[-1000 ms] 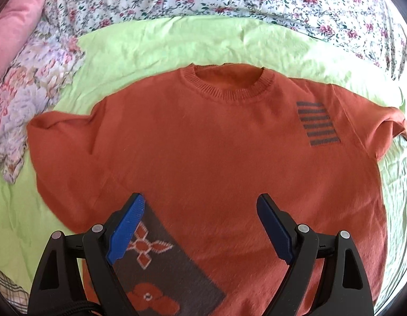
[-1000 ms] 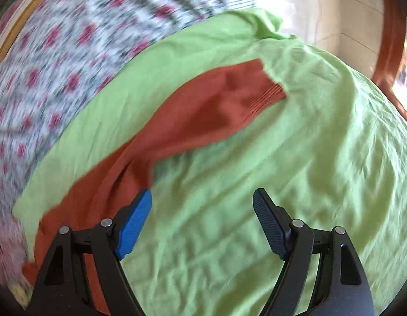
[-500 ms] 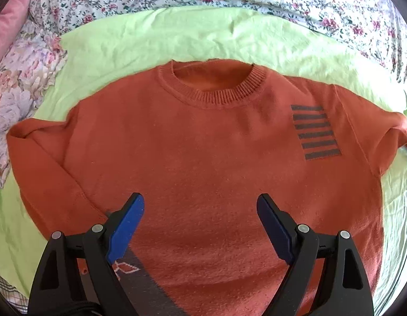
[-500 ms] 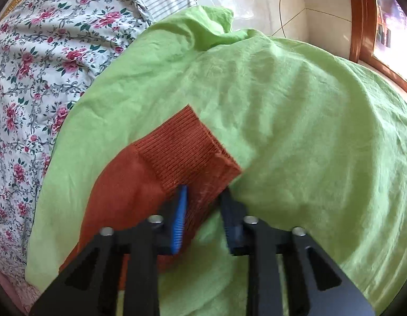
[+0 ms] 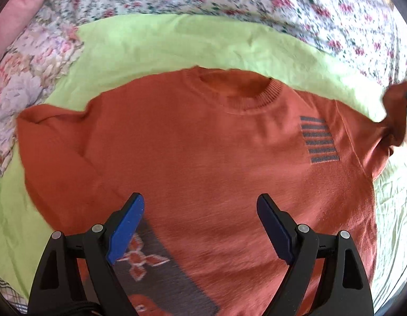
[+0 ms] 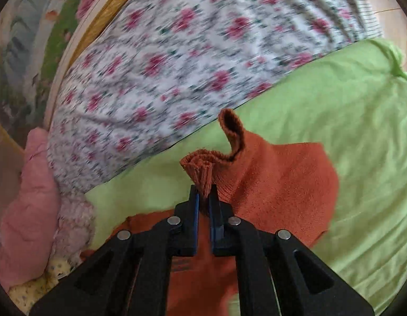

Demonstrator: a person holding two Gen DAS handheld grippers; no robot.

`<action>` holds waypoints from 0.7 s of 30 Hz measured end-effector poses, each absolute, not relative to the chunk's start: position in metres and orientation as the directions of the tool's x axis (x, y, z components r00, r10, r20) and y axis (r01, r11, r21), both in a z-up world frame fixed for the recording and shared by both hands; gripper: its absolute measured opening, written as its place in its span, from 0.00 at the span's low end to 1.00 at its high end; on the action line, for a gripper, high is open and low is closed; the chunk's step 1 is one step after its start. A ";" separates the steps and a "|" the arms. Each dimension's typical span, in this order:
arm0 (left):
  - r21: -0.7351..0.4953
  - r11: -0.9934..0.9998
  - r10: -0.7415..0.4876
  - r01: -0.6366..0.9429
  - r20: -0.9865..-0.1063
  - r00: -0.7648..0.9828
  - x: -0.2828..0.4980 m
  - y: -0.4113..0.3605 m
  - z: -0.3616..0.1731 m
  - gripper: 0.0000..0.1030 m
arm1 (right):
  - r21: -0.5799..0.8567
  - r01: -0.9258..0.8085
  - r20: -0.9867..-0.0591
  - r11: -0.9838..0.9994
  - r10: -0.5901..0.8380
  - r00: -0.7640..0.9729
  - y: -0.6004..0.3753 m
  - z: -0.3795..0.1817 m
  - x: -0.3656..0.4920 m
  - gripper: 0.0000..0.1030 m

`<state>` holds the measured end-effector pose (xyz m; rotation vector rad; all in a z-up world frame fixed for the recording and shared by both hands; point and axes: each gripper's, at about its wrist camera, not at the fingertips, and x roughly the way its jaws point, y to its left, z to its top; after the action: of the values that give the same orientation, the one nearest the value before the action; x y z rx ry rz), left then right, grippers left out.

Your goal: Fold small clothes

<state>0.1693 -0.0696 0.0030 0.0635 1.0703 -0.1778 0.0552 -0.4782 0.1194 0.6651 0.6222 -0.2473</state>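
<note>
One orange sweater (image 5: pixel 203 158) lay front-up and spread flat across a lime-green sheet (image 5: pixel 177 39), its ribbed round collar (image 5: pixel 237 97) toward the far side and its hem toward the near edge of the left wrist view. A block of dark grey stripes (image 5: pixel 319 139) marked the chest on the right, and a grey band with an orange flower pattern (image 5: pixel 150 266) ran across the near left corner of the garment. The left sleeve (image 5: pixel 45 126) stretched out flat to the left on the sheet.

The right sleeve (image 6: pixel 269 184) was lifted and bunched, its ribbed cuff (image 6: pixel 203 168) pinched between the blue pads of the right gripper (image 6: pixel 204 197), whose jaws were clenched tight on the knit; a loose flap of the cuff curled upward just beyond the fingertips. From the left wrist view the same raised sleeve showed as a blurred orange lump at the far right edge of the sweater.

The left gripper (image 5: pixel 200 210) hung above the lower middle of the sweater with its jaws spread wide and nothing between them, the blue pads apart over bare orange cloth.

Beyond the green sheet, a white bedspread with pink roses (image 6: pixel 177 52) covered the far side of the bed. A pink pillow (image 5: pixel 16 13) and a pale flowered cushion (image 5: pixel 24 79) sat at the far left.
</note>
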 end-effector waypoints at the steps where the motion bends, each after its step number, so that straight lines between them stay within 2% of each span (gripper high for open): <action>1: -0.035 0.986 -0.109 0.164 -0.876 0.469 0.167 -0.062 0.005 0.85 | 0.510 0.367 -0.614 0.778 0.031 0.789 -0.456 0.114 0.072 0.07; 10: -0.096 0.989 -0.137 0.110 -0.869 0.476 0.155 0.003 0.015 0.86 | 0.603 0.121 -0.664 0.788 0.412 0.624 -0.256 0.034 0.196 0.07; 19: -0.142 0.983 -0.181 0.118 -0.868 0.462 0.165 0.019 0.008 0.86 | 0.645 0.079 -0.701 0.760 0.546 0.459 -0.164 -0.037 0.245 0.07; 21: -0.156 0.981 -0.191 0.116 -0.874 0.447 0.176 0.019 0.002 0.86 | 0.657 0.075 -0.701 0.750 0.572 0.426 -0.160 -0.045 0.247 0.13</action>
<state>0.1762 0.0186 0.0025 -0.0770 1.0913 -0.1902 0.2466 -0.1598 -0.0450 0.6814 1.1044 0.3425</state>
